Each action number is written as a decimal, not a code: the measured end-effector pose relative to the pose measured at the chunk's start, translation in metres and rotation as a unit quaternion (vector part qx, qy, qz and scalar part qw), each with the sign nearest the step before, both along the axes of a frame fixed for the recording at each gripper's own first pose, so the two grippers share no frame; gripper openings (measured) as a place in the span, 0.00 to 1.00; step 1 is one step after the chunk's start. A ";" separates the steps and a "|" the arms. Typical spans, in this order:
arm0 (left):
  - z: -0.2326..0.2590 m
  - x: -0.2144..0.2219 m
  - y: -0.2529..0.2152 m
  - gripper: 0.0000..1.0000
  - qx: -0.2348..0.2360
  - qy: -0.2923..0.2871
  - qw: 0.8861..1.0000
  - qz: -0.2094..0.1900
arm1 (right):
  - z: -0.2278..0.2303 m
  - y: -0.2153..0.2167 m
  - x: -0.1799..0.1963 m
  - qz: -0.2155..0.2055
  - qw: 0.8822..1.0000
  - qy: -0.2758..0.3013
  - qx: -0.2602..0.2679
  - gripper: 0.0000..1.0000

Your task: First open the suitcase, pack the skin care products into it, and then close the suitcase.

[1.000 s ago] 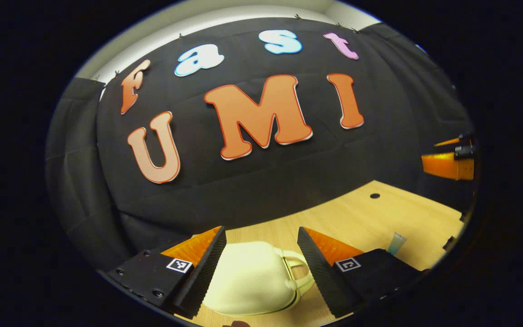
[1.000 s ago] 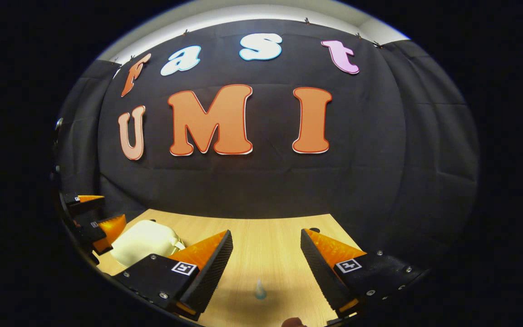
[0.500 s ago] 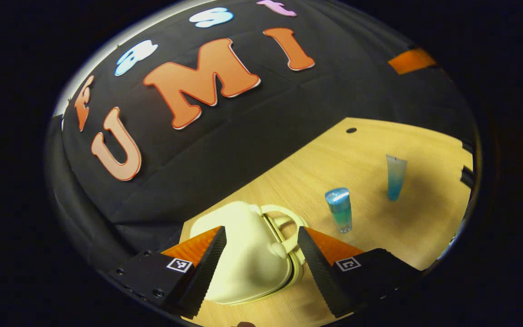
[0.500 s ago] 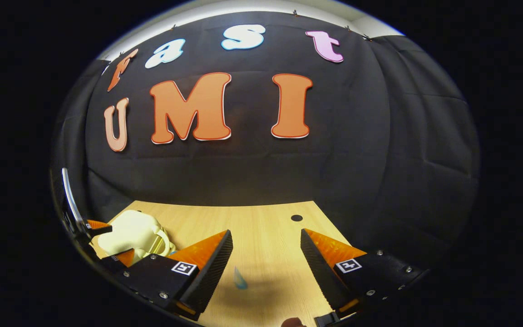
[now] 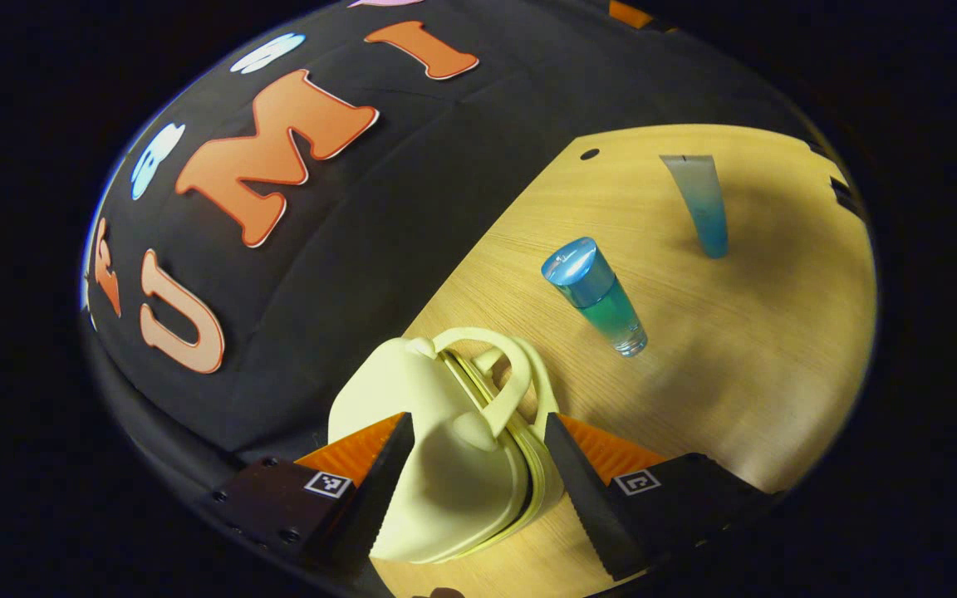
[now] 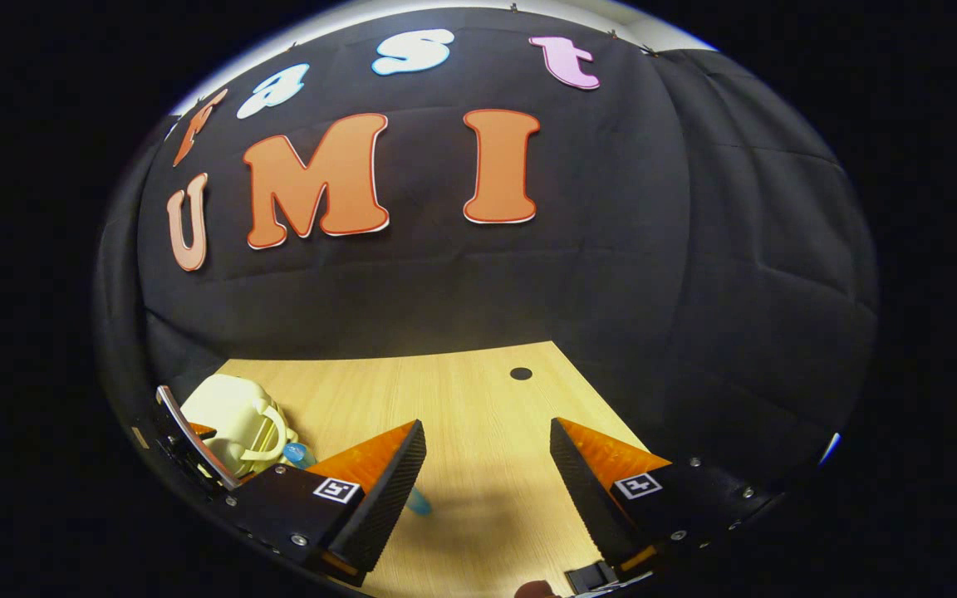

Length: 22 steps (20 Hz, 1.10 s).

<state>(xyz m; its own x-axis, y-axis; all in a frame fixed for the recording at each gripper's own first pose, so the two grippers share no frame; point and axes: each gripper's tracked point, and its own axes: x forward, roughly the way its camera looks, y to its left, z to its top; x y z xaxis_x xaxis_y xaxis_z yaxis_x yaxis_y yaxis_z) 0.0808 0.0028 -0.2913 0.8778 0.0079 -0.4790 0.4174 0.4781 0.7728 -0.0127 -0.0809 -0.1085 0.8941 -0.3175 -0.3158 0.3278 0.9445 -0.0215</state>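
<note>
A small cream suitcase (image 5: 445, 465) lies shut on the wooden table (image 5: 744, 349), its handle (image 5: 514, 384) pointing toward the bottles. My left gripper (image 5: 476, 423) is open and hovers over it, one finger on each side of the case, apart from it. A blue-green bottle (image 5: 599, 295) with a blue cap stands just past the handle. A blue tube (image 5: 699, 203) stands farther off. My right gripper (image 6: 487, 428) is open over bare table with nothing between its fingers. In the right gripper view, the suitcase (image 6: 229, 415) sits at the far left, the bottle's cap (image 6: 297, 453) beside it and the tube's end (image 6: 420, 502) by my left-hand finger.
The black cloth wall runs along the table's far edge, close behind the suitcase. A small round hole (image 5: 589, 154) sits in the tabletop near that edge, also seen in the right gripper view (image 6: 521, 374). Part of the other gripper's body (image 6: 188, 440) shows beside the suitcase.
My left gripper has tilted down and rolled, closing in on the suitcase; the bottle and tube came into its view. My right gripper drifted slightly, so the tube slid behind its left-hand finger.
</note>
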 end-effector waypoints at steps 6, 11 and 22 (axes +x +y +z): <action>-0.009 0.028 -0.008 0.98 0.038 0.000 0.999 -0.019 | -0.008 -0.024 -0.006 -0.025 1.000 0.010 0.001 0.95; -0.029 0.048 -0.012 0.98 0.072 0.022 0.996 -0.036 | -0.015 -0.039 -0.007 -0.047 0.999 0.020 0.006 0.95; -0.040 0.053 -0.020 0.09 0.097 0.046 0.993 -0.041 | -0.015 -0.043 0.003 -0.052 0.998 0.023 0.009 0.95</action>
<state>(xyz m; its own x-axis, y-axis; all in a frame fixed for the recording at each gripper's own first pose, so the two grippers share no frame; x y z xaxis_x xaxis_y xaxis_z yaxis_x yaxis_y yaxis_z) 0.1337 -0.0173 -0.3317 0.8315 0.0375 -0.5542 0.5225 0.2857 0.8033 -0.0097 -0.1236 -0.1231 0.8410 -0.4021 -0.3620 0.4232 0.9058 -0.0230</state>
